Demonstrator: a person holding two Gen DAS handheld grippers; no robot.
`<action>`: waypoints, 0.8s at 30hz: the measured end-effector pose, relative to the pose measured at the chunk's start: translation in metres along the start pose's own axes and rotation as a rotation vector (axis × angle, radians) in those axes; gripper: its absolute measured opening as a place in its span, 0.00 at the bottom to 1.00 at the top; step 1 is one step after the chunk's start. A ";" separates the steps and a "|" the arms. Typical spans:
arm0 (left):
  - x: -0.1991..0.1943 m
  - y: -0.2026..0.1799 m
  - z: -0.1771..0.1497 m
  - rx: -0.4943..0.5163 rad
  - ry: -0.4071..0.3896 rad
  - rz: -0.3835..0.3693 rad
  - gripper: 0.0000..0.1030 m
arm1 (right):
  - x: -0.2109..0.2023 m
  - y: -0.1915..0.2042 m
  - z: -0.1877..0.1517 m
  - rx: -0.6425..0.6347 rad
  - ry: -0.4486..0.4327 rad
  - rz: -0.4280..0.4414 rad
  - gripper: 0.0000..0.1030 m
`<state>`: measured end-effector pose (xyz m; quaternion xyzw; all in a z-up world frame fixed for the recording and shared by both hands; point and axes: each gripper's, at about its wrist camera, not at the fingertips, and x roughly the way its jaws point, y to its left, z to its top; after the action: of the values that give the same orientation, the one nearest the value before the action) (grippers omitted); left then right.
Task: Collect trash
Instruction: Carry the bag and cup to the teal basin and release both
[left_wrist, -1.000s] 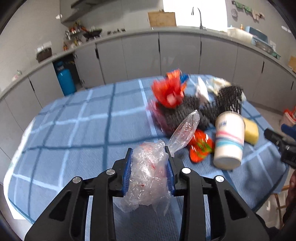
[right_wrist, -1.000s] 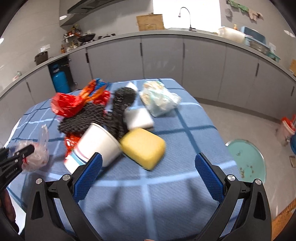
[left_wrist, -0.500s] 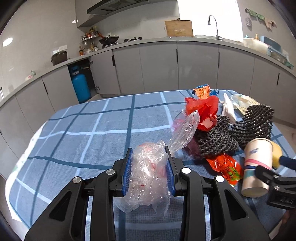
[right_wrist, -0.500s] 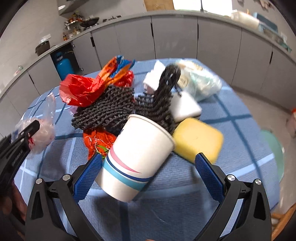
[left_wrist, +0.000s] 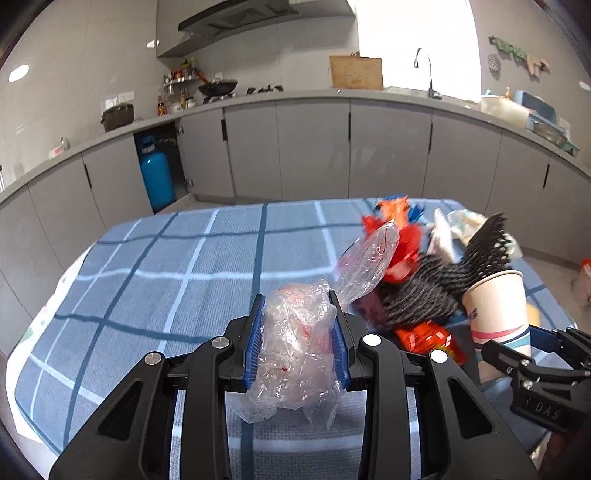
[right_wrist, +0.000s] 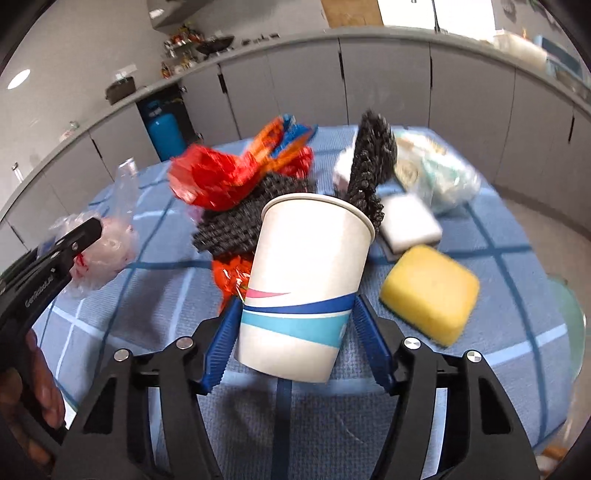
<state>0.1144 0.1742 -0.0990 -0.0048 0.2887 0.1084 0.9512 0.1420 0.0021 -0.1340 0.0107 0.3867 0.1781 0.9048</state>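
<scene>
We note right gripper (right_wrist: 295, 328) jaws just closing, blue pads against paper cup (right_wrist: 310, 280), frame centre. Left gripper (left_wrist: 297, 336) jaws clamp crumpled plastic bag (left_wrist: 295, 343). Black mesh (right_wrist: 236, 221), red wrappers (right_wrist: 214, 177) crowd behind cup; yellow sponge (right_wrist: 430, 291) right, on desk (right_wrist: 155, 317).

A: What is the left gripper (left_wrist: 297, 334) holding?
B: A crumpled clear plastic bag (left_wrist: 295, 339), clamped between its blue pads, one loose end sticking up to the right.
A: And further right?
B: On the blue checked desk (left_wrist: 166, 266), black mesh netting (left_wrist: 424, 295), red wrappers (left_wrist: 402, 240), and a white paper cup with blue stripes (left_wrist: 496, 310) between the right gripper's (left_wrist: 517, 354) fingers.
</scene>
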 end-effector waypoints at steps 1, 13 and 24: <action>-0.003 -0.003 0.003 0.004 -0.005 -0.008 0.32 | -0.005 -0.001 0.001 -0.007 -0.017 0.010 0.60; -0.019 -0.053 0.032 0.074 -0.049 -0.081 0.32 | -0.064 -0.022 0.012 -0.025 -0.158 0.026 0.59; -0.019 -0.168 0.054 0.218 -0.086 -0.271 0.32 | -0.101 -0.133 0.008 0.121 -0.214 -0.180 0.59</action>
<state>0.1632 0.0101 -0.0527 0.0639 0.2545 -0.0527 0.9635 0.1247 -0.1551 -0.0787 0.0493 0.2973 0.0704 0.9509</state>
